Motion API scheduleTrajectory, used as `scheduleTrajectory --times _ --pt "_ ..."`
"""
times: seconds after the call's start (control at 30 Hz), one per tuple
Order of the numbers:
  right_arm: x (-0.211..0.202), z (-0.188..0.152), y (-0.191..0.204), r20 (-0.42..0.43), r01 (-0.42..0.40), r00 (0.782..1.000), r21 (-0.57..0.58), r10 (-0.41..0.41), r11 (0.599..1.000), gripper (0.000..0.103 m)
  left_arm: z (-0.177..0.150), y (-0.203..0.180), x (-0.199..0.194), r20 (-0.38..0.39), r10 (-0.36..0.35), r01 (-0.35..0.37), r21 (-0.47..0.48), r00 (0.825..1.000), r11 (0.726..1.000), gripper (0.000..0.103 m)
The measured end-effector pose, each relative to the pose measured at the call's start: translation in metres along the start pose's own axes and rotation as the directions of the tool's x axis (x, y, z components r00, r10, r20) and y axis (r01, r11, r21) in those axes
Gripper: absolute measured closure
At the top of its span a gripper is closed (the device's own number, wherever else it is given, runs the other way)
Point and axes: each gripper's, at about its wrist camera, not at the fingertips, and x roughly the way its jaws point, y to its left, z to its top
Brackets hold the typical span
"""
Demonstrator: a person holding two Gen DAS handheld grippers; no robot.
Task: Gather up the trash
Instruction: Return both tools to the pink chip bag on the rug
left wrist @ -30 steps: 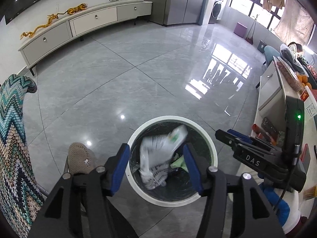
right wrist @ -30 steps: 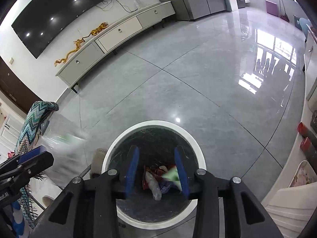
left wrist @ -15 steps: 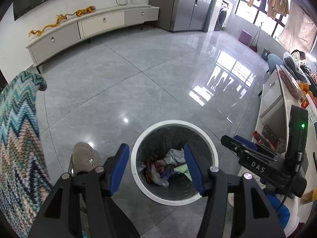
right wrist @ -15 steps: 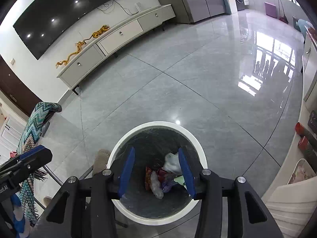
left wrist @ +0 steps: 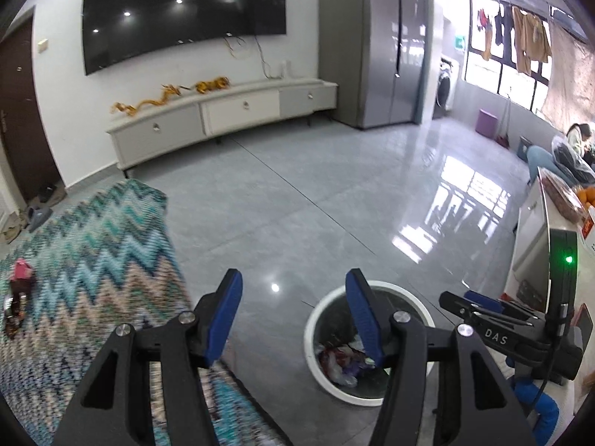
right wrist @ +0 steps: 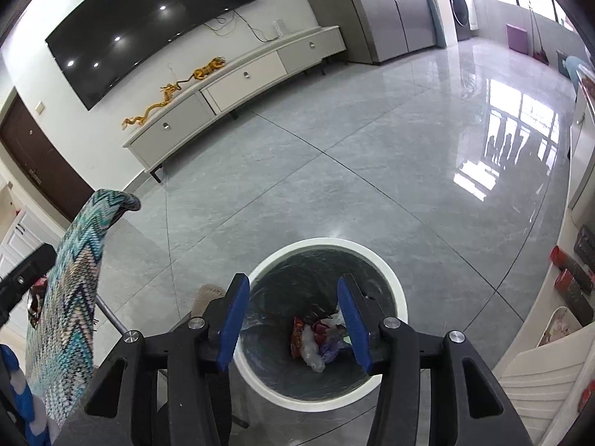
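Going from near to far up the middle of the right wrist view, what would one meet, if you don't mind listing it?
Right gripper → crumpled trash in the bin → white rim of the trash bin → bare grey tiled floor → long white TV cabinet → wall-mounted black TV.

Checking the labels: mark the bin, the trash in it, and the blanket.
bin [right wrist: 396, 284]: right wrist view, white rim.
trash [right wrist: 314, 338]: right wrist view, middle of the pile.
blanket [left wrist: 96, 245]: left wrist view, zigzag top surface.

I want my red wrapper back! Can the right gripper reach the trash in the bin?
Probably yes: the right gripper hangs open right above the uncovered trash bin, nothing blocking the trash, though it lies deep down.
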Motion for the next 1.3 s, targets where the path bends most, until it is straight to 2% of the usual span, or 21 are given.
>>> scheduleTrajectory --times 0.3,0.37,0.4,0.43,0.47,0.67,0.73,0.8,1.0,1.13,1.3 --pt "-0.037 -0.002 0.051 0.098 0.053 0.994 -0.100 -0.044 0.994 0.043 -0.009 0.045 -0.050 0.054 0.082 -0.079 -0.061 0.995 0.995 0.047" --pt "-0.046 -0.002 0.065 0.127 0.077 0.990 -0.133 -0.060 0.988 0.040 -0.014 0.058 -0.064 0.071 0.113 -0.106 -0.091 0.991 0.990 0.042" --pt "-0.052 -0.002 0.073 0.145 0.090 0.987 -0.151 -0.068 0.984 0.038 -0.016 0.063 -0.070 0.079 0.123 -0.115 -0.103 0.989 0.988 0.033" --pt "-0.057 -0.003 0.083 0.164 0.106 0.983 -0.171 -0.078 0.980 0.035 -0.019 0.073 -0.079 0.095 0.137 -0.125 -0.123 0.986 0.984 0.028" --pt "-0.061 -0.003 0.092 0.182 0.125 0.979 -0.189 -0.090 0.974 0.034 -0.021 0.080 -0.086 0.105 0.150 -0.134 -0.139 0.983 0.981 0.026" --pt "-0.089 -0.010 0.154 0.315 0.213 0.942 -0.303 -0.113 0.929 0.022 -0.033 0.125 -0.131 0.163 0.239 -0.199 -0.230 0.957 0.953 0.024" --pt "-0.098 -0.014 0.175 0.365 0.237 0.924 -0.322 -0.110 0.917 0.013 -0.039 0.142 -0.146 0.182 0.275 -0.222 -0.268 0.944 0.938 0.024" --pt "-0.105 -0.018 0.192 0.398 0.231 0.913 -0.335 -0.085 0.914 0.009 -0.044 0.156 -0.158 0.196 0.306 -0.241 -0.299 0.932 0.923 0.024" --pt "-0.113 -0.027 0.236 0.408 0.184 0.913 -0.376 -0.016 0.908 0.008 -0.064 0.197 -0.192 0.210 0.415 -0.316 -0.383 0.885 0.868 0.024" --pt "-0.119 -0.038 0.259 0.412 0.156 0.911 -0.413 0.031 0.897 0.005 -0.075 0.214 -0.207 0.207 0.460 -0.350 -0.410 0.864 0.842 0.024" --pt "-0.125 -0.044 0.279 0.392 0.084 0.914 -0.441 0.108 0.894 0.000 -0.087 0.232 -0.222 0.203 0.489 -0.370 -0.435 0.848 0.821 0.024"
